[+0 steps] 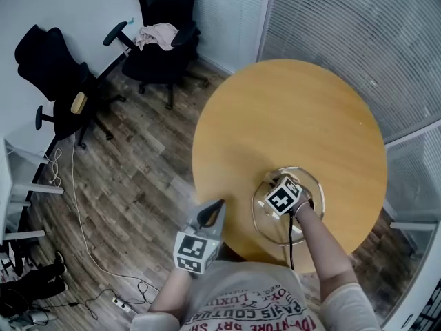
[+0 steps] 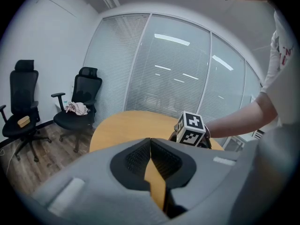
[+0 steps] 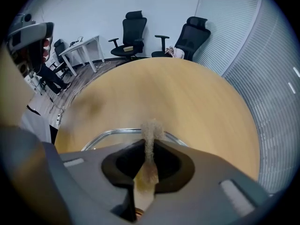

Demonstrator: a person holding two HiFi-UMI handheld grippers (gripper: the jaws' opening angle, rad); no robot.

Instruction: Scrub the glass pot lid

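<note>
Left tool [image 2: 150,142]: tips pressed together, nothing between them, held at the near left edge of the round wooden counter [image 1: 289,116]. Right tool [image 3: 149,146]: pinching a tan, fuzzy scrub pad [image 3: 151,128], which sticks out past its tips. It sits over the glass lid [image 3: 105,136]; contact not clear. Lid lies flat on the counter, close to the person's side. Further off, two black office chairs [image 1: 162,47] by the wall, with a cloth [image 1: 157,34] on one seat.
</note>
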